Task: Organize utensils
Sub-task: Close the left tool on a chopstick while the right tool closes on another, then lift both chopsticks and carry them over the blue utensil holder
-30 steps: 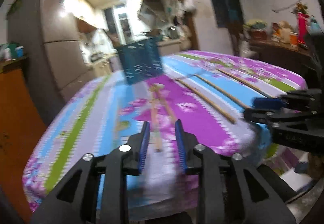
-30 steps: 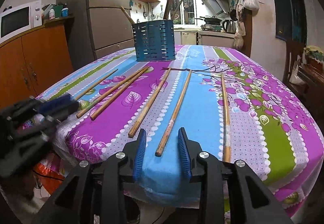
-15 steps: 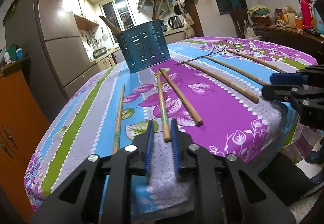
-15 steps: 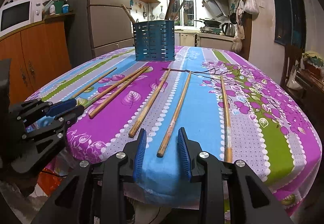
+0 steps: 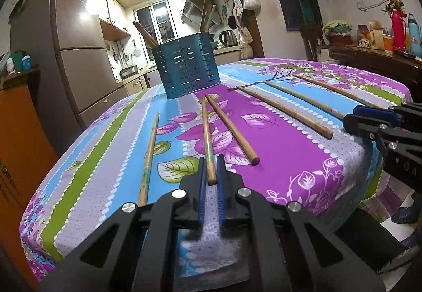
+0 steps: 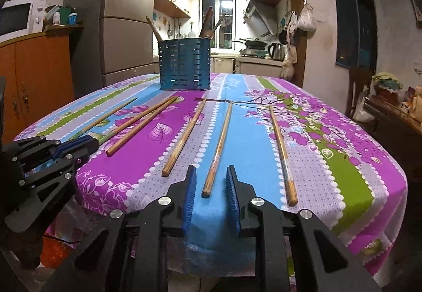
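Observation:
Several wooden chopsticks lie side by side on the flowered tablecloth (image 5: 290, 160). My left gripper (image 5: 211, 160) is shut on the near end of one chopstick (image 5: 207, 133), which still rests on the cloth. My right gripper (image 6: 211, 170) has its jaws closing around the near end of another chopstick (image 6: 221, 139); gaps show on both sides, so the pads do not touch it. A blue slotted utensil holder (image 5: 187, 67) (image 6: 184, 65) stands at the table's far side with a few sticks in it. Each gripper shows in the other's view: left gripper (image 6: 81, 145), right gripper (image 5: 369, 118).
The tablecloth (image 6: 343, 160) hangs over the near table edge under both grippers. A fridge (image 6: 124, 36) and an orange cabinet (image 6: 39, 75) stand to the left. A dark side table with bottles (image 5: 382, 54) is on the right.
My left gripper came down and forward over a chopstick's near end and closed on it. My right gripper's jaws narrowed around its chopstick, and its view tipped slightly.

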`<action>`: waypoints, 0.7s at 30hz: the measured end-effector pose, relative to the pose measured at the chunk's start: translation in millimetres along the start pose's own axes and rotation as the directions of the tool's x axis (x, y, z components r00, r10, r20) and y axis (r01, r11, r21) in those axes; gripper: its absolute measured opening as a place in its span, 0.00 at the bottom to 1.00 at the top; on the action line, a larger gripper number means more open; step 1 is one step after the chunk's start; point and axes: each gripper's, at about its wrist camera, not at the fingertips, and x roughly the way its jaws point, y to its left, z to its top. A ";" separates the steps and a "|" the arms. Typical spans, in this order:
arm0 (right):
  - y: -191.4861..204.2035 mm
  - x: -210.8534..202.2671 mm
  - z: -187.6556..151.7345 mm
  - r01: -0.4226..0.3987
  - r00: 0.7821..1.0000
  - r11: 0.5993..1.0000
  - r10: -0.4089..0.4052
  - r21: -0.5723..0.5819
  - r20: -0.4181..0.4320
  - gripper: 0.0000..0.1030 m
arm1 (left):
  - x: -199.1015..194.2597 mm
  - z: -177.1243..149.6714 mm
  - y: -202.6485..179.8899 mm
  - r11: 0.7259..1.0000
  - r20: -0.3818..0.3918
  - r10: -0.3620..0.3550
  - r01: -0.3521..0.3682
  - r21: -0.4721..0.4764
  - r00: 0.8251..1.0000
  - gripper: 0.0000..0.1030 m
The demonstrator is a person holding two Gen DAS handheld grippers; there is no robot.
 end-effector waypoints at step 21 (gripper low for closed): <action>4.4 -2.8 0.4 0.014 1.000 1.000 -0.014 -0.006 -0.024 0.07 | 0.8 1.6 10.2 0.998 -0.010 -0.041 0.041 -0.042 0.999 0.06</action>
